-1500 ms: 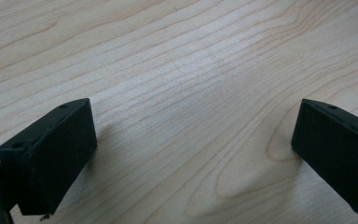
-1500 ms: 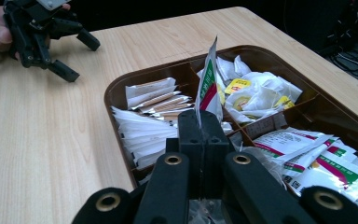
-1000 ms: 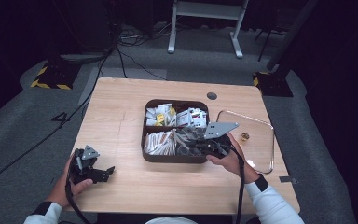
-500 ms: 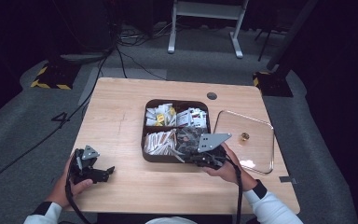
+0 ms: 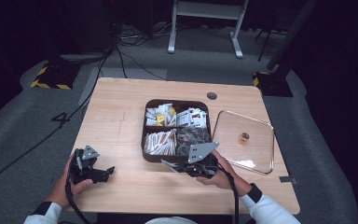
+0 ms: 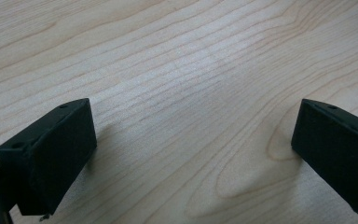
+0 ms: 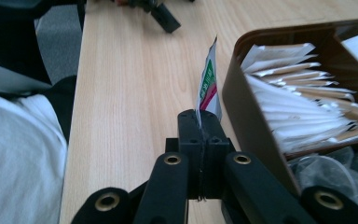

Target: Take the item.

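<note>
My right tool (image 7: pixel 200 122) is pinched tight on a thin sachet (image 7: pixel 209 84), white with a green and red print, and the packet stands on edge straight up out of the closed jaws in the middle of the right gripper view. In the high view that tool (image 5: pixel 170 165) sits a bit right of bottom centre, just outside the near wall of the brown compartment box (image 5: pixel 176 159), over the bare wooden surface (image 5: pixel 116 116). The box fills the right half of the right gripper view, with its near-left section stuffed with long white paper sachets (image 7: pixel 298 112); from above the far sections hold yellow and white packets (image 5: pixel 161 114). The clear square lid (image 5: pixel 244 140) lies flat on the surface just right of the box, with a small gold knob in its middle. My left tool (image 5: pixel 107 171) is way over at lower left in the high view, resting on the wood, jaws wide apart with nothing but wood grain between them in the left gripper view.
</note>
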Available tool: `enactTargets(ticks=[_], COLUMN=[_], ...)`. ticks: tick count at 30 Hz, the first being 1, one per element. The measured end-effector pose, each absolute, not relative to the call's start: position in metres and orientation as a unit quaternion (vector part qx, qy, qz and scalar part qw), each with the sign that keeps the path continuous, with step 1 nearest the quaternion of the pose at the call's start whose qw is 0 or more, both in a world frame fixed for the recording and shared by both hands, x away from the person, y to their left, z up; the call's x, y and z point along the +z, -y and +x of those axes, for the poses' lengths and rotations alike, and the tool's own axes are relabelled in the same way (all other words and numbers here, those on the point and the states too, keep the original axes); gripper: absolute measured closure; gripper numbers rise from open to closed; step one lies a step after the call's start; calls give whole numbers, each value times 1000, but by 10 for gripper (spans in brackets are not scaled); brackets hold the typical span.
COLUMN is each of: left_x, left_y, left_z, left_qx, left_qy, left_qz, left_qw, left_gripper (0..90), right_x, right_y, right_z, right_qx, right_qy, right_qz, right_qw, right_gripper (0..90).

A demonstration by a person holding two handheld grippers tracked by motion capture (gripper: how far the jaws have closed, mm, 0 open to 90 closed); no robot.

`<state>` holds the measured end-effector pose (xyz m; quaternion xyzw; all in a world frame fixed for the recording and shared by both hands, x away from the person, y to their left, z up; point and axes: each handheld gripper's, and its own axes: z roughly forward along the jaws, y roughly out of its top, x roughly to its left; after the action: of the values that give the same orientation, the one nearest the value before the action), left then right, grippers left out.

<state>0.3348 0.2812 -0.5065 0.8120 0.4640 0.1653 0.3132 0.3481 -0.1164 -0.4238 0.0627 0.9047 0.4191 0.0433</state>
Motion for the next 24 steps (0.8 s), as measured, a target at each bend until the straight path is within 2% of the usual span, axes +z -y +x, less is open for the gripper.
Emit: enactTargets(ticks=[10, 14, 24], left_x=[-507, -507, -507], left_y=[-281, -281, -281], left_z=[335, 335, 335], left_qx=[165, 165, 165], left_qy=[-464, -464, -464], left_qz=[812, 812, 812], left_qw=[313, 314, 314], left_gripper=[2, 2, 2], right_x=[-436, -438, -436], right_y=[112, 111, 112], right_z=[346, 347, 346], right_qx=[398, 396, 404], right_qy=[-915, -916, -913], right_qz=[57, 56, 54], right_qw=[36, 31, 32], right_gripper=[898, 871, 675])
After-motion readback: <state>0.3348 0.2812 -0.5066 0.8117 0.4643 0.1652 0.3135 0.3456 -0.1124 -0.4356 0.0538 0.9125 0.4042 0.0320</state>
